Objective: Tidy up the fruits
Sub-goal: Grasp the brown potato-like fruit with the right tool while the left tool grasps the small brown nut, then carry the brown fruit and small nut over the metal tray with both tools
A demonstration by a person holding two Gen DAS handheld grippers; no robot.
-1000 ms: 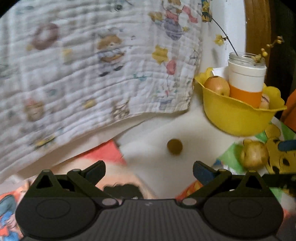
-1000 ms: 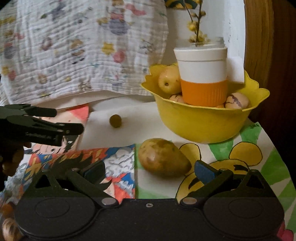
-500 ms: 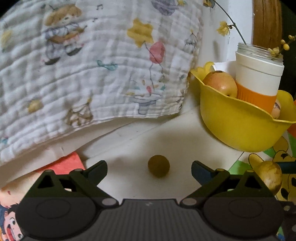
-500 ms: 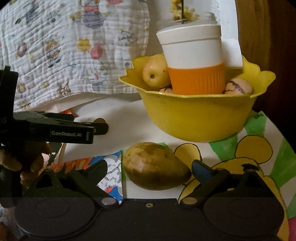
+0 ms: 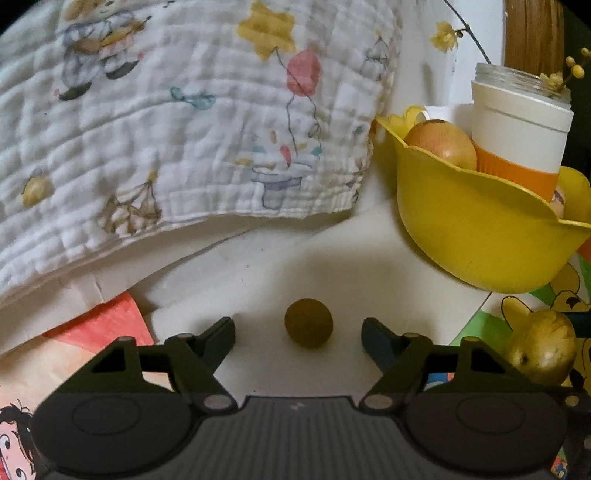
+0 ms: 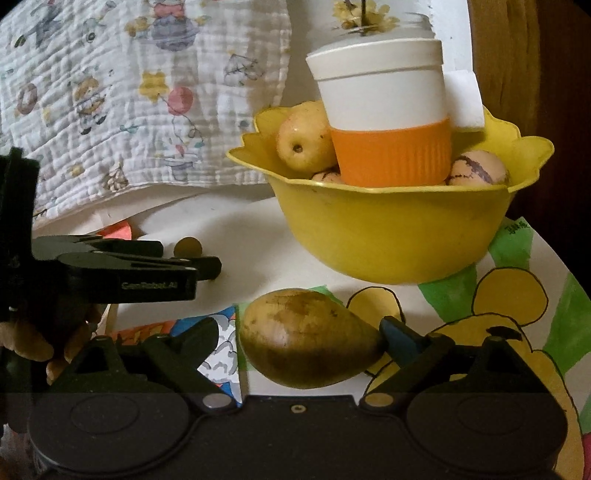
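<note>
A small round brown fruit (image 5: 308,323) lies on white paper between the open fingers of my left gripper (image 5: 298,330); it also shows in the right wrist view (image 6: 188,246). A brownish-yellow pear (image 6: 308,338) lies on the cartoon mat between the open fingers of my right gripper (image 6: 299,332); its narrow end touches the right finger. The pear also shows in the left wrist view (image 5: 541,349). A yellow bowl (image 6: 391,229) behind holds an apple (image 6: 304,142), other fruit and an orange-and-white cup (image 6: 384,114). The left gripper shows in the right wrist view (image 6: 207,264).
A patterned white quilt (image 5: 177,122) hangs over the back left. A jar with yellow flowers (image 5: 524,79) stands behind the bowl. Cartoon mats (image 6: 517,321) cover the table. A wooden post (image 5: 532,33) stands at the far right.
Both grippers have moved forward. The small fruit now sits between the left fingers and the pear now sits between the right fingers.
</note>
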